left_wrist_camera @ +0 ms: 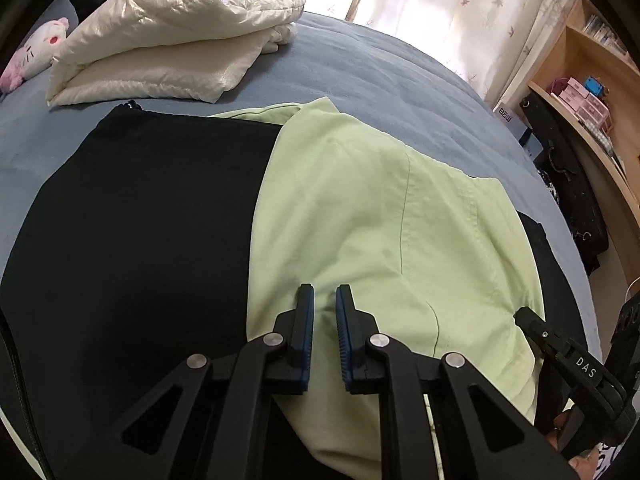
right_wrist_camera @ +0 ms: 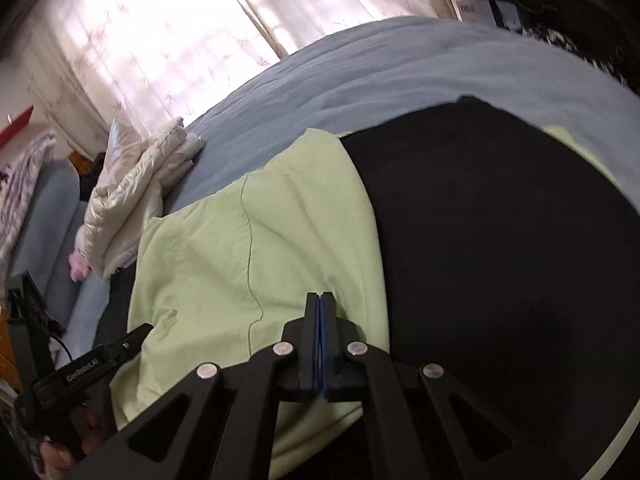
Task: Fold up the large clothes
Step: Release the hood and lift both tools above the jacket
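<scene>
Green shirt [left_wrist_camera: 360, 208] lies spread on the blue bed [left_wrist_camera: 380, 80], overlapping a black garment [left_wrist_camera: 152, 220] flat beside and partly under it. Both look laid out but not yet folded into a compact stack; the green one has one side flap turned over the black, so prob. first fold only. Cream jacket [left_wrist_camera: 168, 52] at the far end of the bed is already folded and set aside, so at least one item done, two left.

Left claw [left_wrist_camera: 323, 296] hovers over the near edge of the green shirt w/ a narrow gap between its pads, no cloth visibly pinched. Right claw [right_wrist_camera: 320, 300] is fully closed, pads pressed together, tip right at the green/black boundary; can't see any fabric caught betw. the pads.

Pink plush toy [left_wrist_camera: 36, 52] sits by the jacket; shelf [left_wrist_camera: 580, 92] w/ boxes off to the side.
</scene>
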### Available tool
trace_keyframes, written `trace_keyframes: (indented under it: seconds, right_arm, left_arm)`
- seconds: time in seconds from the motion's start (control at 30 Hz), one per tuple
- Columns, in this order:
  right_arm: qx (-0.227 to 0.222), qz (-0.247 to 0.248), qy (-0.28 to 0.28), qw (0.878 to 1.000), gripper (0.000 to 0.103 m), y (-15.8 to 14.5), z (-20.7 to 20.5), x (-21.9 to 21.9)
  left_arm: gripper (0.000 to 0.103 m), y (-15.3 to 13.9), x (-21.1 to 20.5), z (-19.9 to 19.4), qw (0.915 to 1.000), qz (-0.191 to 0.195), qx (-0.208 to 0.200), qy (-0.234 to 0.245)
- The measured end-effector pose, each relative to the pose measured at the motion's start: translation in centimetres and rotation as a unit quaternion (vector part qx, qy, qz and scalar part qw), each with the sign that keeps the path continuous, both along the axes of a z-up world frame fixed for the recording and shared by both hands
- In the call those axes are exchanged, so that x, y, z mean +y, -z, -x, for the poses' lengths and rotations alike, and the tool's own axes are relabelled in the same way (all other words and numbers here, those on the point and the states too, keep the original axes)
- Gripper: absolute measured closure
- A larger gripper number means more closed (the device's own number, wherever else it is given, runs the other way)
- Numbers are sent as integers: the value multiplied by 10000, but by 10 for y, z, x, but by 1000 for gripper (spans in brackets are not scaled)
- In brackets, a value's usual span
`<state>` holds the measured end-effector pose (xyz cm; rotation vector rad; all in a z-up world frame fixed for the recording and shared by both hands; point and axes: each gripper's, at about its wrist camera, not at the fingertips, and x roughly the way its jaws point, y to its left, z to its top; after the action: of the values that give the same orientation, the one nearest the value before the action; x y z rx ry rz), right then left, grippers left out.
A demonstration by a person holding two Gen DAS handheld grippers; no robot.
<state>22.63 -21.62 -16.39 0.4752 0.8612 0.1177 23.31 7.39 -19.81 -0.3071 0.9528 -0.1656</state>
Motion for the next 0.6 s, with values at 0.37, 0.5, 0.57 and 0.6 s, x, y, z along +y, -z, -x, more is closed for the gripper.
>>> trace_keyframes:
  seconds: [0.37, 0.5, 0.57, 0.6]
  right_arm:
    - [222, 408, -50, 9989, 101, -1, -4, 13]
    - [452, 337, 62, 9984, 97, -10, 3, 18]
    - [496, 271, 69, 9984, 92, -17, 10, 21]
    - [472, 256, 38, 9986, 92, -22, 16, 23]
  left_arm:
    - [90, -15, 0, 1, 9997, 9, 262, 30]
    - [84, -32, 3, 17, 9998, -66, 175, 100]
    - [79, -44, 4, 27, 9998, -104, 74, 125]
    - [76, -51, 4, 33, 9998, -126, 12, 138]
